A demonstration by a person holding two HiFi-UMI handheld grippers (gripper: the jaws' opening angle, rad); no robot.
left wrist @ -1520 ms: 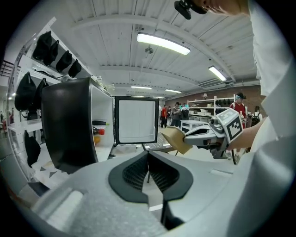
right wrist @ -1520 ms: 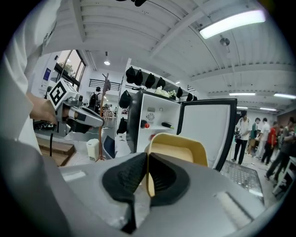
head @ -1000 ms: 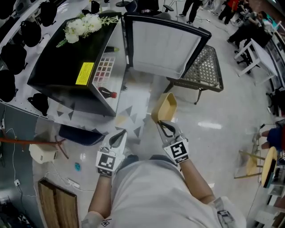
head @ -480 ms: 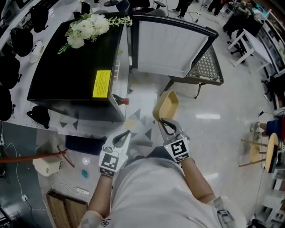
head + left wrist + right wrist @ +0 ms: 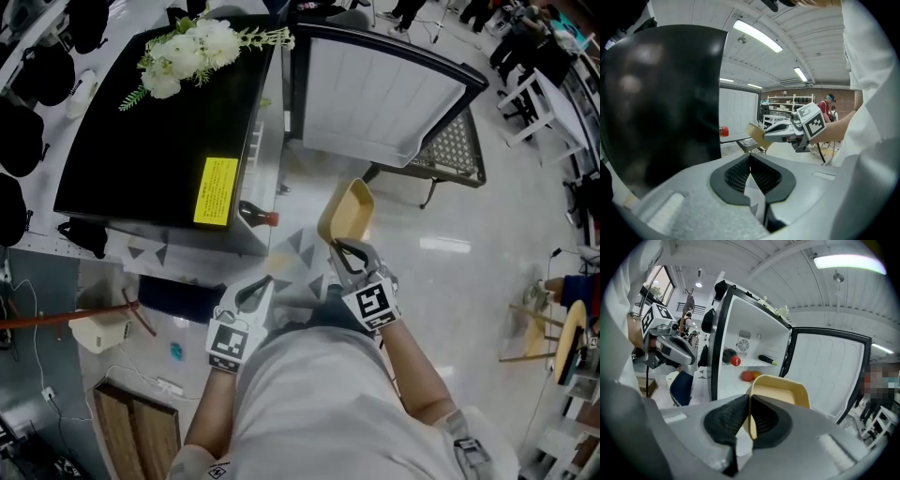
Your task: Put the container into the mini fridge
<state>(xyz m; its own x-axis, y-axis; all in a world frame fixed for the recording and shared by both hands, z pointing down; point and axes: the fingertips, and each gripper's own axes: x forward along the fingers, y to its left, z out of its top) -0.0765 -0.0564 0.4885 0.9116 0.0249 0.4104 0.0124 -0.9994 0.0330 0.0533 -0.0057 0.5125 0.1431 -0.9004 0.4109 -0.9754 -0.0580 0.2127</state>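
The black mini fridge stands at upper left with its door swung open to the right. My right gripper is shut on the rim of a tan, shallow container, held up in front of the opening. In the right gripper view the container sits between the shut jaws of my right gripper, facing the white fridge interior. My left gripper hangs lower left, shut with nothing in it, as my left gripper shows in its own view beside the fridge's black side.
Inside the fridge are a dark bottle with a red cap, a red item and a dark green-tipped item. White flowers lie on the fridge. A mesh metal stool stands behind the door; a blue bag lies at left.
The fridge and open door have come closer in the head view. My right gripper has carried the container slightly up toward the opening. My left gripper has stayed low.
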